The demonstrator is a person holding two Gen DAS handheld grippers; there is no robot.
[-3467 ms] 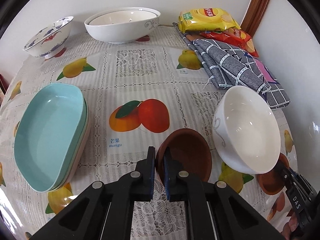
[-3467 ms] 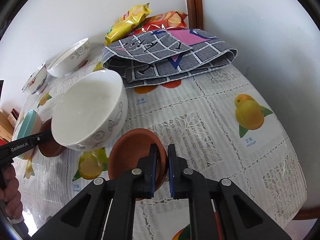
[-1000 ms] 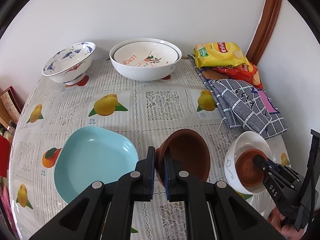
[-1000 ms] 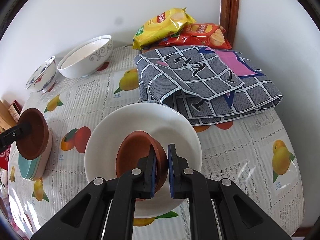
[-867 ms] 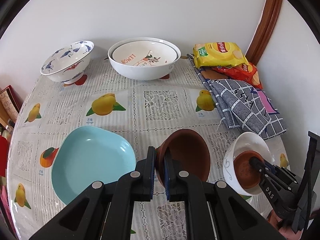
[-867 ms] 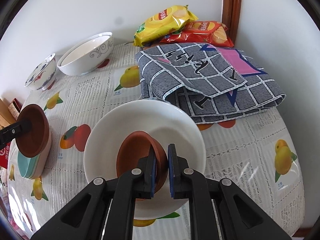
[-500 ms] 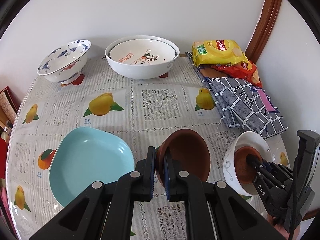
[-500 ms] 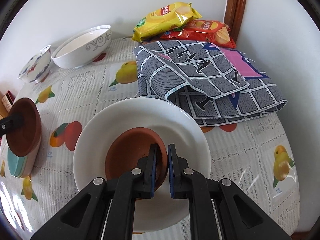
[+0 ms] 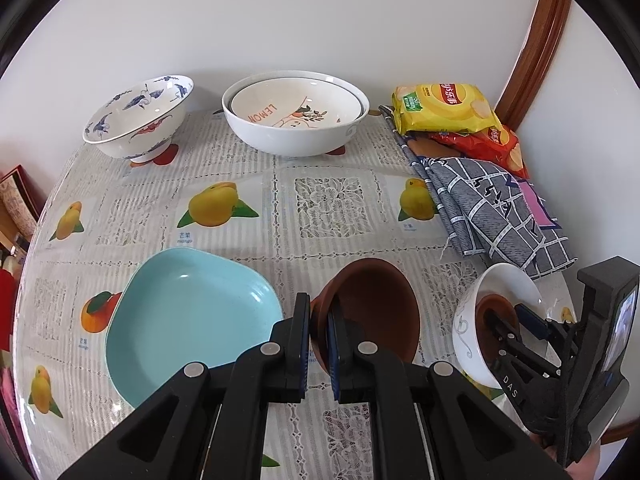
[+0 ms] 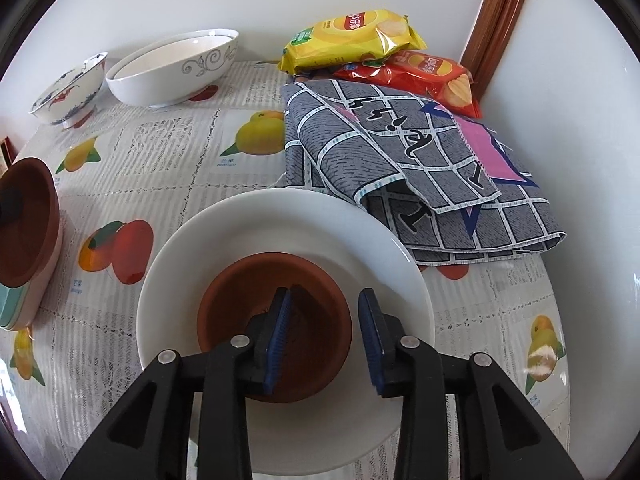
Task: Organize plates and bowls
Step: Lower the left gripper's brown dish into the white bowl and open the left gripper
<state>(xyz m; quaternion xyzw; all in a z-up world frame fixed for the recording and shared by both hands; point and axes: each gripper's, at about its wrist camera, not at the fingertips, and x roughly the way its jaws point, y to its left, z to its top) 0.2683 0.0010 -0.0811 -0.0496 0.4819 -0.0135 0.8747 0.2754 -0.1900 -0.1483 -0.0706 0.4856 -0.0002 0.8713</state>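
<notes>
Right tongs (image 10: 325,334) gape astride brown dish (image 10: 274,322) in white bowl (image 10: 280,220); left tongs (image 9: 318,344) clamp brown bowl (image 9: 370,312)

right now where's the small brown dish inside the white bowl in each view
Left wrist: brown dish at far right, in the white bowl, under the right gripper.
Right wrist: bottom centre, between the open fingers.
Shared landmark: yellow chip bag by the back wall.

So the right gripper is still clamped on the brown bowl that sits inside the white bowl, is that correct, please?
Not quite: the right gripper is open, one finger inside and one outside the rim of the brown bowl, which sits in the white bowl, as the right wrist view shows.
</notes>
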